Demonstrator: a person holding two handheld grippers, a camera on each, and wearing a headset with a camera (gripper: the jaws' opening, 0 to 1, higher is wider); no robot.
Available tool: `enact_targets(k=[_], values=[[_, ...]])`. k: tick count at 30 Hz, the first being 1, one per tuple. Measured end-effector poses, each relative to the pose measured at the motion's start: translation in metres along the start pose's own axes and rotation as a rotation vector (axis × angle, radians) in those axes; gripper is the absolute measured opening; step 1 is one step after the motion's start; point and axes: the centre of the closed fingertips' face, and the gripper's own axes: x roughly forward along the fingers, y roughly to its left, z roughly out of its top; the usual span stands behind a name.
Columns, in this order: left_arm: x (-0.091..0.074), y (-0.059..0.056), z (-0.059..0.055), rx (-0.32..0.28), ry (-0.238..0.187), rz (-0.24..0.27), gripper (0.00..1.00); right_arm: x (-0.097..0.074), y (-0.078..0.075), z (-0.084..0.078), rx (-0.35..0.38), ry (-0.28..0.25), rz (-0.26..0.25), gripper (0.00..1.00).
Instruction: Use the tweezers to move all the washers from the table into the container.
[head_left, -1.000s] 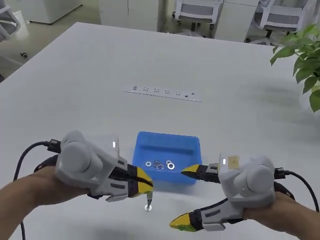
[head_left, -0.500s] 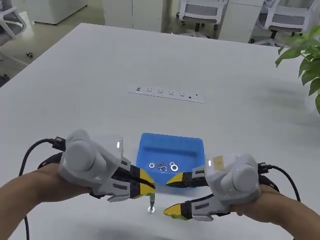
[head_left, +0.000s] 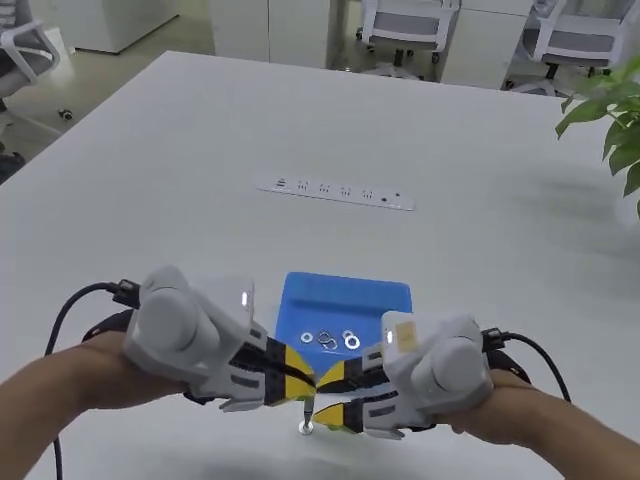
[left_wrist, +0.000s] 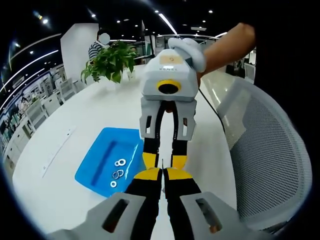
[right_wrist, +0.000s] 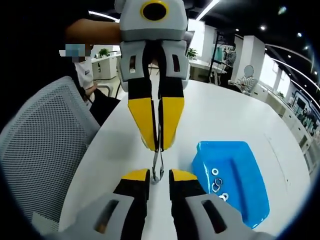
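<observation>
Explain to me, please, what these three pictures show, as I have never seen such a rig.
No robot here: a person holds two claws, each with two jaws. One picture comes from a headset camera looking down; the other two come from cameras on the claws, each facing the other claw. On the white table stands a blue tray with some washers in it; another washer lies on the table near it. The left claw is shut on tweezers, whose tips point down at that washer. The right claw is open, its jaws either side of the tweezers.
</observation>
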Motion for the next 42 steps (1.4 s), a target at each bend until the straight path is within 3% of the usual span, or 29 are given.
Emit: enact_targets(k=[8, 19, 31, 42], values=[[0.0, 0.003, -0.001, 0.01, 0.011, 0.004, 0.06, 0.005, 0.001, 0.0, -0.008, 0.011, 0.018, 0.1], [0.001, 0.001, 0.0, 0.017, 0.013, -0.01, 0.06, 0.004, 0.002, 0.0, -0.017, 0.026, 0.005, 0.1], [0.001, 0.003, -0.002, 0.014, 0.016, -0.01, 0.06, 0.01, 0.004, -0.002, -0.03, 0.045, 0.035, 0.13], [0.002, 0.004, -0.002, 0.014, 0.015, -0.008, 0.06, 0.015, 0.002, -0.001, -0.048, 0.057, 0.03, 0.1]])
